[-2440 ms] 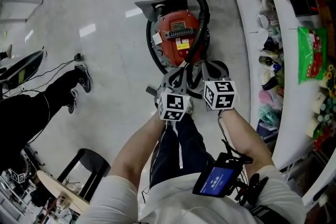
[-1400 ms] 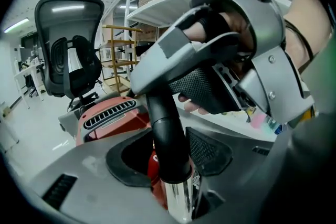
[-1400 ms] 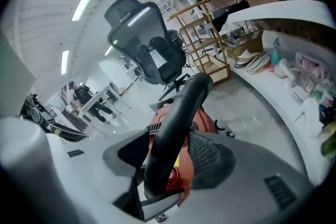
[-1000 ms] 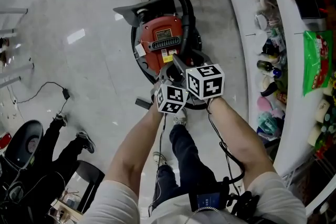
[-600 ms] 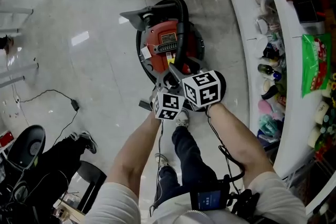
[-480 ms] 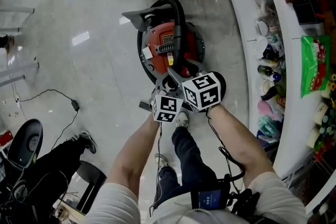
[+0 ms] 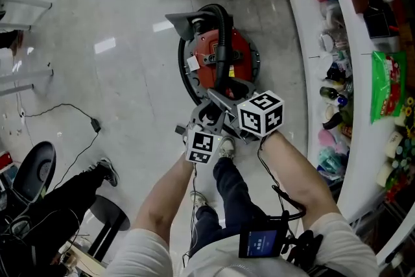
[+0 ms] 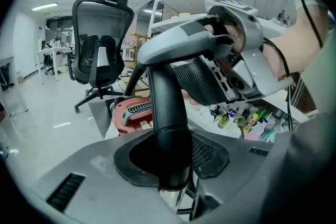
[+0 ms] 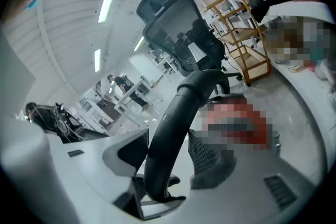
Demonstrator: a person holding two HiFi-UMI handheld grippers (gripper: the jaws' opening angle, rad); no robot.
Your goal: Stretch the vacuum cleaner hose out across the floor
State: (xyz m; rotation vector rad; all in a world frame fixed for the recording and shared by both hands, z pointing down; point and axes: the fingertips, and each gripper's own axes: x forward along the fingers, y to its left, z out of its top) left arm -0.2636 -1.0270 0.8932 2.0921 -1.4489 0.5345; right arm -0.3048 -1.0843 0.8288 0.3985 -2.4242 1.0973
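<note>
1. Black ribbed hose point(image 7: 225, 36) arcs over the red vacuum cleaner point(image 7: 241, 55), which sits on the floor point(image 7: 117, 74) just beyond the person's feet and left of the shelves.
2. Both forearms reach forward and the claws sit side by side, tilted down. The left claw point(image 8: 176, 157), its jaws just closing, clamps the hose's rigid tube. The right claw point(image 9: 168, 160) grips it higher up.
3. From the head view, the marker cubes hide both grips.
</note>
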